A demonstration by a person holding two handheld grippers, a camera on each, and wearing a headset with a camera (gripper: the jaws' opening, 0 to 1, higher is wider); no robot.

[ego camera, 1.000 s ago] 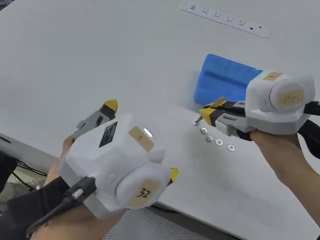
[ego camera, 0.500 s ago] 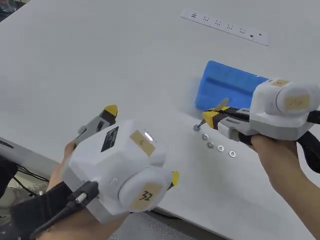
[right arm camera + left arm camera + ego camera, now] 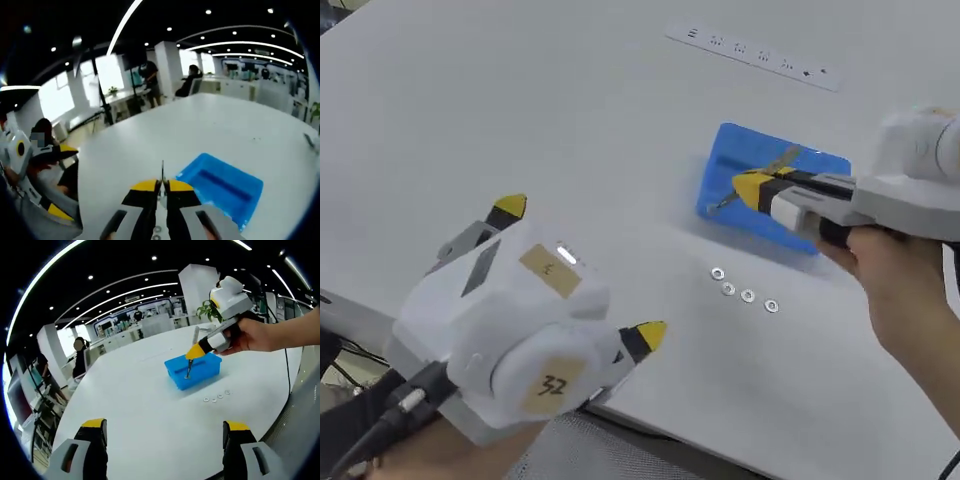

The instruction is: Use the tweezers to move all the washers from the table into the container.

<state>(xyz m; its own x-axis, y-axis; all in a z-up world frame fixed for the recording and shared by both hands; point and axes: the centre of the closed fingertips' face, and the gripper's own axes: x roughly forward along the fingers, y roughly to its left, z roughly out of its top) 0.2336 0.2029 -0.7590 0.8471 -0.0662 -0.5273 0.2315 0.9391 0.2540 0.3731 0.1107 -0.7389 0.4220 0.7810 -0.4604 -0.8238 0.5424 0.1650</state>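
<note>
Washers (image 3: pixel 748 296), four small silver rings

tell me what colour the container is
The container is blue, clearest in the head view.

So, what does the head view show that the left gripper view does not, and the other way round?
The head view adds the power strip beyond the blue container and the left gripper's white housing from above. The left gripper view adds the office behind, with a potted plant and a person. Both share the container, four washers in a row near it, and the right gripper holding the tweezers over the container.
</note>
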